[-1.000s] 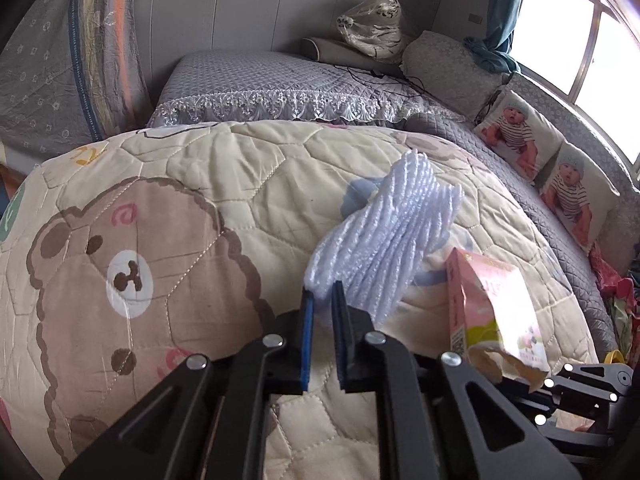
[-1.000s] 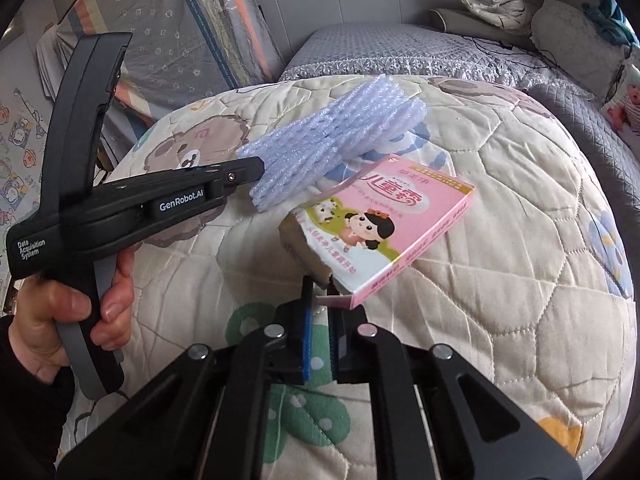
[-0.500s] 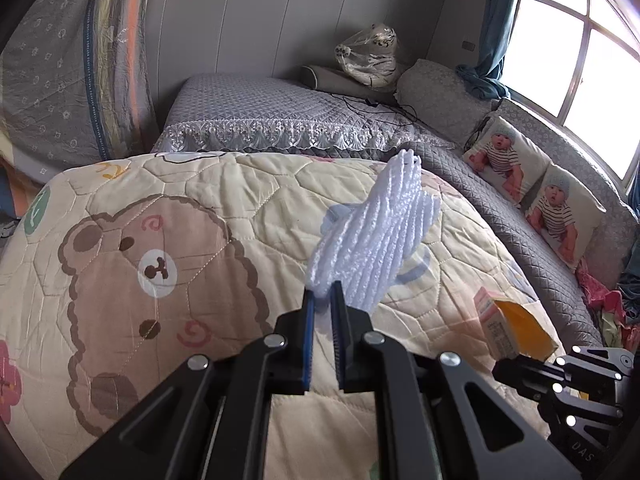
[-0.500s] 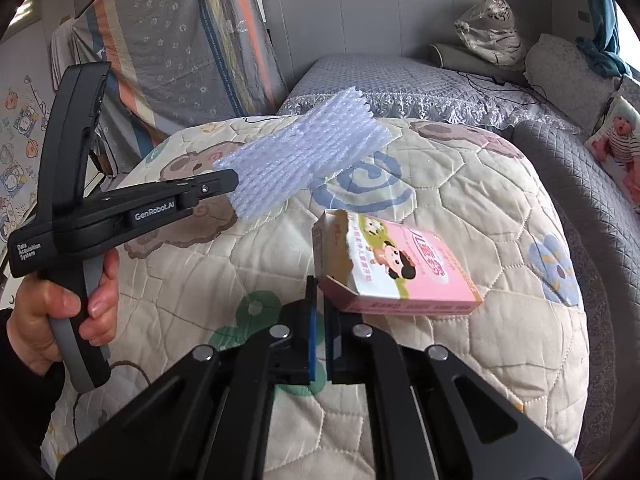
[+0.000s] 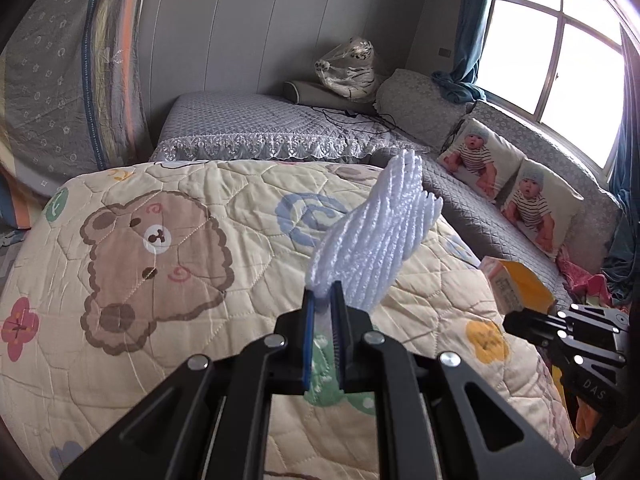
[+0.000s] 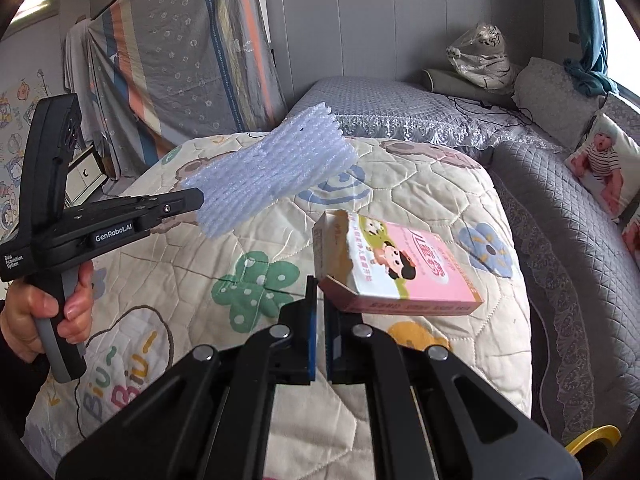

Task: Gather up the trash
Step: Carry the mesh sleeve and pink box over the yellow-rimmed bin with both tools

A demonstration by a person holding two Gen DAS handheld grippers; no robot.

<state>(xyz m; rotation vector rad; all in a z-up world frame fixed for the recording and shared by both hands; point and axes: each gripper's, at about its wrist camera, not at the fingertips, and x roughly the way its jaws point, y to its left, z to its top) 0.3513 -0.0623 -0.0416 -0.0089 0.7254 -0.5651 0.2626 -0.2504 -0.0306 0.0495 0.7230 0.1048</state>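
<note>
A white foam net sleeve (image 5: 372, 240) sticks up and away from my left gripper (image 5: 321, 294), which is shut on its near end; it hangs above the cartoon quilt (image 5: 160, 264). The right wrist view shows the same foam sleeve (image 6: 276, 172) held out from the left gripper (image 6: 200, 200) at the left, in a person's hand (image 6: 44, 312). My right gripper (image 6: 319, 284) is shut on the torn flap of a pink cardboard box (image 6: 400, 268), lifted clear of the quilt (image 6: 200, 272). That box (image 5: 516, 288) and the right gripper (image 5: 508, 322) show at the right edge of the left wrist view.
A grey quilted bed (image 5: 260, 124) lies beyond the quilt, with a plastic-wrapped plush toy (image 5: 348, 68) at its head. Baby-print cushions (image 5: 508, 184) line the grey bench under the window. Draped sheets (image 6: 180, 52) hang at the left. A yellow rim (image 6: 592, 438) peeks in at bottom right.
Both grippers have risen and pulled back from the quilt, carrying the foam sleeve and the pink box off its surface. The box has turned, its open end now toward the camera.
</note>
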